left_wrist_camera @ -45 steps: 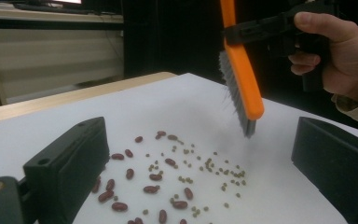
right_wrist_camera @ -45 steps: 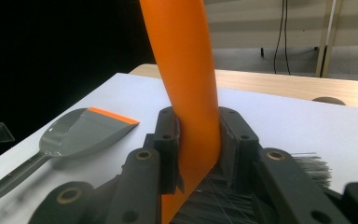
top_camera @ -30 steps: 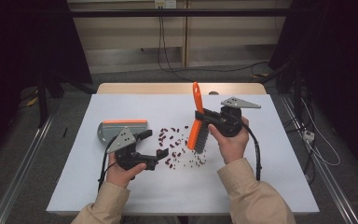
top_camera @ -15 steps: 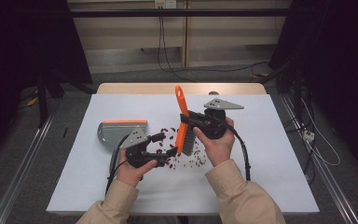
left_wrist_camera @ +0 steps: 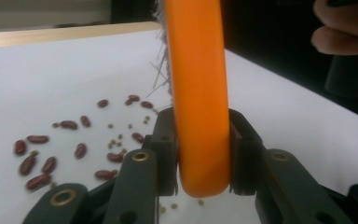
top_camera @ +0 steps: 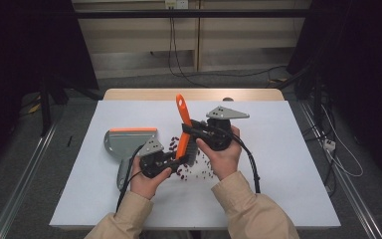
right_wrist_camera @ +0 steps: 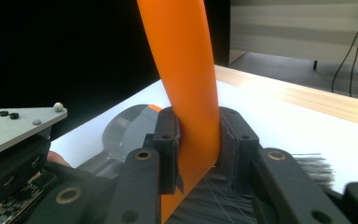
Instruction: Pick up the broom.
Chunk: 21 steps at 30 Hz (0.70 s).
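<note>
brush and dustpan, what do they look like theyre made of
Brush: handle looks like smooth moulded plastic, orange, with a soft sheen and rounded edges; its bristles are thin dark strands, probably synthetic. Dustpan: grey, likely hard plastic with a matt finish, and an orange strip along its front lip, possibly rubber, though that is hard to tell.

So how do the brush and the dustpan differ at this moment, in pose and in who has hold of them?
The brush is off the table, tilted with its orange handle pointing up and away; the dustpan lies flat on the white sheet. Both the left gripper and the right gripper are shut on the brush; the dustpan is in no grip. The brush hangs over the scattered beans; the dustpan sits to their left. Both carry orange: the brush's handle, the dustpan's front edge.
</note>
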### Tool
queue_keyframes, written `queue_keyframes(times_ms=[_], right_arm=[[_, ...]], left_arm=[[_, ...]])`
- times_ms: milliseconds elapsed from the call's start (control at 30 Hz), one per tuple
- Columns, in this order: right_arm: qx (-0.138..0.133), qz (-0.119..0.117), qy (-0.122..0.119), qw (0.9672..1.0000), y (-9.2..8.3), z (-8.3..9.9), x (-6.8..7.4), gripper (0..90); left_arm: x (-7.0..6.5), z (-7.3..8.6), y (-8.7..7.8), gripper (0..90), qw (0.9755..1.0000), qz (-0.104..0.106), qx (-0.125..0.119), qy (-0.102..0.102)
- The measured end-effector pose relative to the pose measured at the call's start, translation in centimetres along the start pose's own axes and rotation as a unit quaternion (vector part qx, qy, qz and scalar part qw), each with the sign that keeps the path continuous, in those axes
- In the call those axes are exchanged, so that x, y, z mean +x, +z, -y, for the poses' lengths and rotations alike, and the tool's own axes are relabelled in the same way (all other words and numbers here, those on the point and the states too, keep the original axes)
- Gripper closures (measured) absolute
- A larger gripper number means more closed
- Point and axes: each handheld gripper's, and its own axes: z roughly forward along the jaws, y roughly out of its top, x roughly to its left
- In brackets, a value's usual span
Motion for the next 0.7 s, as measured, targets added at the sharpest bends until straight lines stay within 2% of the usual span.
queue_keyframes(times_ms=[133, 200, 233, 300, 367, 400, 533, 567, 633, 700], right_arm=[[-0.007, 0.000, -0.001, 1.0000, 0.0, -0.1, 0.2, 70.4], [-0.011, 0.002, -0.001, 0.9999, 0.1, -0.1, 0.3, 70.1], [-0.013, 0.008, -0.007, 0.9999, 0.1, -0.2, 0.4, 64.3], [-0.019, 0.023, -0.009, 0.9995, 0.1, -0.2, 0.4, 49.9], [-0.014, 0.026, -0.001, 0.9996, 0.2, -0.1, 0.2, 41.1], [-0.011, 0.029, 0.001, 0.9995, 0.2, -0.1, 0.1, 37.4], [-0.008, 0.033, 0.008, 0.9994, 0.2, 0.2, 0.1, 30.5], [-0.003, 0.037, 0.017, 0.9992, 0.4, 0.4, 0.1, 25.4], [0.002, 0.035, 0.023, 0.9991, 0.6, 0.5, 0.2, 23.6], [0.006, 0.048, 0.034, 0.9983, 1.0, 0.9, 0.5, 19.6]], left_arm=[[0.0, 0.0, -0.4, 70.7, 0.9997, -0.023, -0.012, 0.000], [-0.1, 0.0, -0.4, 70.7, 0.9996, -0.024, -0.017, 0.000], [0.0, 0.0, -0.5, 70.7, 0.9993, -0.034, -0.018, -0.003], [0.1, 0.0, -0.6, 70.7, 0.9991, -0.039, -0.018, -0.005], [0.5, 0.2, -0.8, 70.7, 0.9982, -0.053, -0.026, -0.011], [0.5, 0.2, -0.8, 70.7, 0.9982, -0.053, -0.026, -0.011], [0.8, 0.2, -1.0, 70.7, 0.9975, -0.062, -0.031, -0.015], [0.8, 0.2, -1.0, 70.6, 0.9972, -0.065, -0.033, -0.014], [0.8, 0.2, -0.9, 70.7, 0.9970, -0.069, -0.033, -0.013], [0.7, 0.2, -0.8, 70.6, 0.9966, -0.074, -0.033, -0.011]])
